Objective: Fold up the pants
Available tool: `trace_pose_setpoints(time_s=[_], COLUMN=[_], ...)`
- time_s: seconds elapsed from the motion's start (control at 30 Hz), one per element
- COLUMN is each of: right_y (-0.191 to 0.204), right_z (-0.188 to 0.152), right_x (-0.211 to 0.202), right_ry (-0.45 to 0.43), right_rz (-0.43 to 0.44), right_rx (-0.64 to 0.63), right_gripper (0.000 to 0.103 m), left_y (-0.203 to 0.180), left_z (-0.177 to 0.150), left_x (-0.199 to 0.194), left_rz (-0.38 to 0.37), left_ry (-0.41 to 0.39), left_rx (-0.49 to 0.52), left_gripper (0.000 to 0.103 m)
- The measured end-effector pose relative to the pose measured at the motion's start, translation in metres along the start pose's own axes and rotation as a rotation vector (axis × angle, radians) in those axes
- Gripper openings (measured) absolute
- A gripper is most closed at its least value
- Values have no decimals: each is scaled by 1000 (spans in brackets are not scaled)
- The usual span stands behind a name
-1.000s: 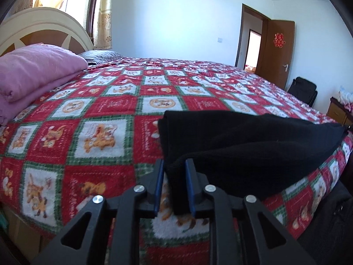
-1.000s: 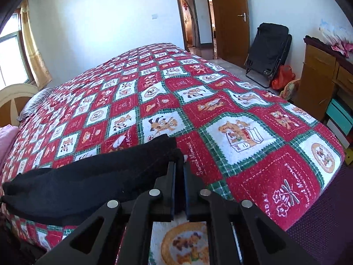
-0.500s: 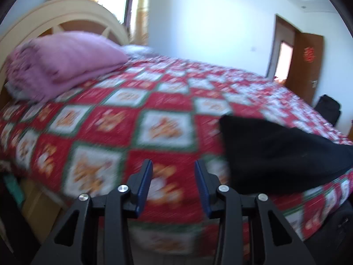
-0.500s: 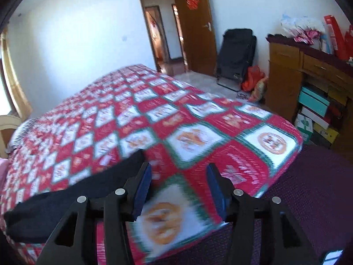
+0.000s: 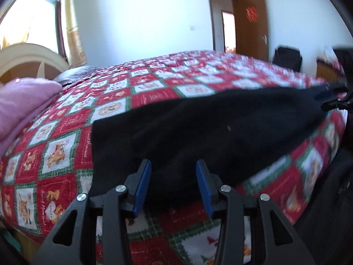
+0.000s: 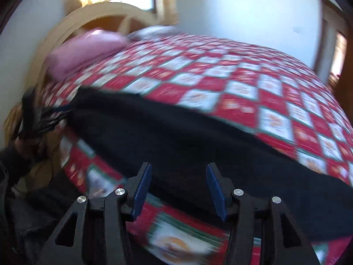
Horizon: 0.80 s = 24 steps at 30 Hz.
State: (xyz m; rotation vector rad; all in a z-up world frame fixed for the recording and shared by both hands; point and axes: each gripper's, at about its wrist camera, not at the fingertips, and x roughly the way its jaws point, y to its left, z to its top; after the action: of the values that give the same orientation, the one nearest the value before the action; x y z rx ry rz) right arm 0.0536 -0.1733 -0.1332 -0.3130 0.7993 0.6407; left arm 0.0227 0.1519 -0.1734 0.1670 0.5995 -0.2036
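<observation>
Black pants (image 5: 209, 128) lie folded in a long band along the near edge of the red patterned bedspread (image 5: 154, 95). My left gripper (image 5: 174, 176) hovers at the near edge of the band's left part. Its jaws are opening, and the cloth lies between the blue pads without being pressed. My right gripper (image 6: 179, 176) stands open over the pants (image 6: 198, 137), whose near edge also lies loose between its pads. Each gripper shows in the other view: the right gripper (image 5: 335, 101) at the band's right end, the left gripper (image 6: 44, 119) at its left end.
A pink folded blanket (image 5: 22, 101) lies by the cream headboard (image 5: 28, 55) at the left. A brown door (image 5: 251, 22), a black chair (image 5: 286, 59) and a wooden cabinet (image 5: 326, 70) stand beyond the bed. A dark sleeve (image 6: 13, 161) shows at lower left.
Both grippers let go of the pants' corners and opened. The left swung away to the left and came back. The right moved off the corner and turned toward the headboard.
</observation>
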Motion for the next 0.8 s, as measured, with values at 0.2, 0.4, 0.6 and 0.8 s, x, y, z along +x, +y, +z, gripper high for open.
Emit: trace_pose_setpoints(time_s=[0.2,0.4,0.6,0.8], right_y=[37,26,24,31], right_z=[-1,-9,-4,-4], right_x=[44,50,46,39], right_ry=[80,99,71,76], right_rz=[-4,-78,-105,-83], right_rx=[-118,-140,-140,-159], right_gripper=[53,53,14,3], left_y=[-4,5,2,12], left_z=[-1,2,0,-4], left_x=[-10,-2,7,4], left_rz=[8,59,40,-33], left_ry=[-17,-14,47,87], left_rx=[62,36,61,21], left_gripper=[47,55,12,11])
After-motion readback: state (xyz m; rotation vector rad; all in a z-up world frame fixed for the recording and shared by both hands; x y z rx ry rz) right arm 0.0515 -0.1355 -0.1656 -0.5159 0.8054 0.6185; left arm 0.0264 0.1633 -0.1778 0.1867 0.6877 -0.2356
